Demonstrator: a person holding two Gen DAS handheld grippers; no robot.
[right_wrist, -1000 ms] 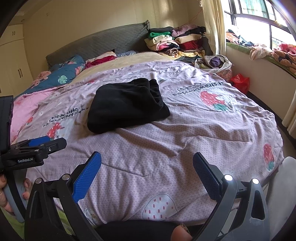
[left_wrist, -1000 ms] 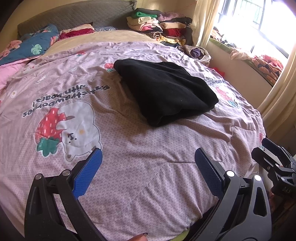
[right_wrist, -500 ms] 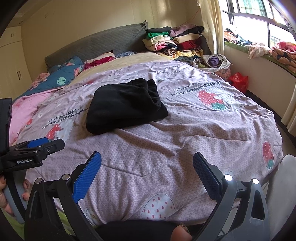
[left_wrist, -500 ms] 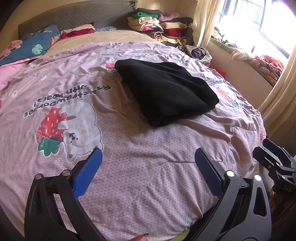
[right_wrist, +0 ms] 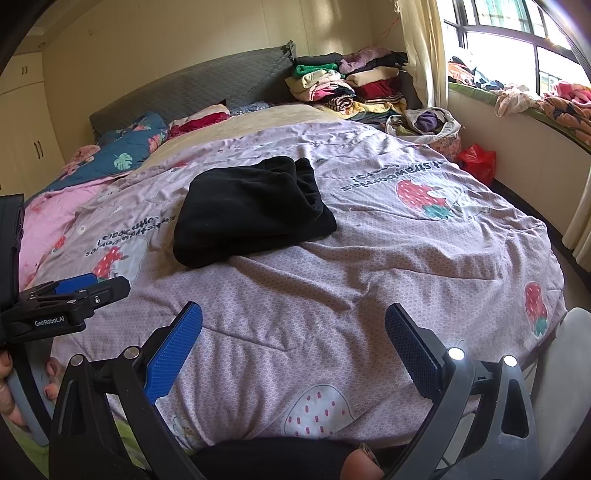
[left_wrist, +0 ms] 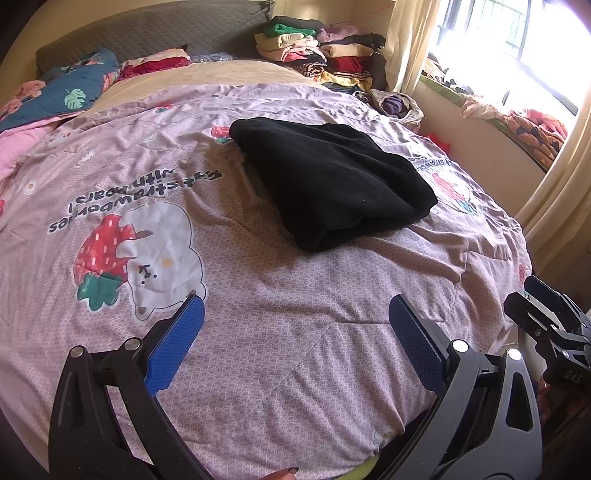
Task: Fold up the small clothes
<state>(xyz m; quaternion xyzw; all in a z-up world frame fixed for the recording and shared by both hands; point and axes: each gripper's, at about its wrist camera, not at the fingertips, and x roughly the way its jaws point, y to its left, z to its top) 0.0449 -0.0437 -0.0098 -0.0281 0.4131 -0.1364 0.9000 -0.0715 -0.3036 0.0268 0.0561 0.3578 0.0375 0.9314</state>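
Left gripper (left_wrist: 295, 325) released, blue pads wide apart, nothing between them, hovering over the near part of the quilt (left_wrist: 258, 350). Right gripper (right_wrist: 293, 328) also released, jaws spread, empty, over the quilt's near edge. Black garment (left_wrist: 332, 184) lies folded on the quilt, ahead of the left gripper and slightly to its right, well apart from the fingertips; from the right wrist view it sits ahead and a bit left (right_wrist: 251, 214), also well clear. Folded edge faces the grippers, layers visible at the far right corner in the right view. The two grippers sit side by side, apart: the right one shows at the right edge of the left view (left_wrist: 550, 328), the left one at the left edge of the right view (right_wrist: 66, 299), with a hand (right_wrist: 7, 391) on its handle. Strawberry-bear print (left_wrist: 136, 258) is just ahead-left of the left gripper's left pad. Clothes pile (left_wrist: 317, 51) stacked far ahead-right by the headboard (left_wrist: 147, 33), beside the curtain (left_wrist: 410, 40). Basket (right_wrist: 424, 125) of clothes below that pile, red bag (right_wrist: 476, 158) on the floor next to it. Window (right_wrist: 517, 44) far right, more clothes on the sill. Pillows (right_wrist: 125, 155) far ahead-left.
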